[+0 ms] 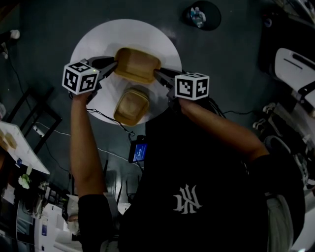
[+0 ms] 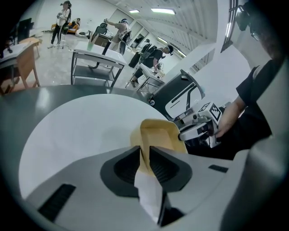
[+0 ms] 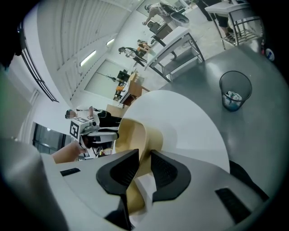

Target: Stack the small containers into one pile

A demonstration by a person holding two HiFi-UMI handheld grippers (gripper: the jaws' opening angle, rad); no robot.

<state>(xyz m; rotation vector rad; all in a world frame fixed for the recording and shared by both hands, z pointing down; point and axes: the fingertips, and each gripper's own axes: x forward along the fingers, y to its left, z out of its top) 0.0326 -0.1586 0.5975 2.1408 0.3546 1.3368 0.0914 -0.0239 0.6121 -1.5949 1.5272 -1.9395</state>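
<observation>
Two tan, shallow containers are on the round white table (image 1: 98, 39). My grippers hold the farther container (image 1: 138, 64) by its two ends. The left gripper (image 1: 114, 66) is shut on its left rim, and the left gripper view shows the thin rim pinched between the pads of that gripper (image 2: 145, 158), with the container (image 2: 158, 133) beyond. The right gripper (image 1: 158, 74) grips the opposite rim; in the right gripper view the wall of the container (image 3: 135, 135) runs between the jaws of that gripper (image 3: 144, 164). The second container (image 1: 132, 106) lies just nearer me, by the table's front edge.
A dark waste bin (image 1: 202, 15) with a bottle in it stands on the floor beyond the table, and shows as a mesh bin (image 3: 235, 92) in the right gripper view. Cables and a small lit screen (image 1: 139, 151) lie below the table's near edge. Metal tables and people stand far off.
</observation>
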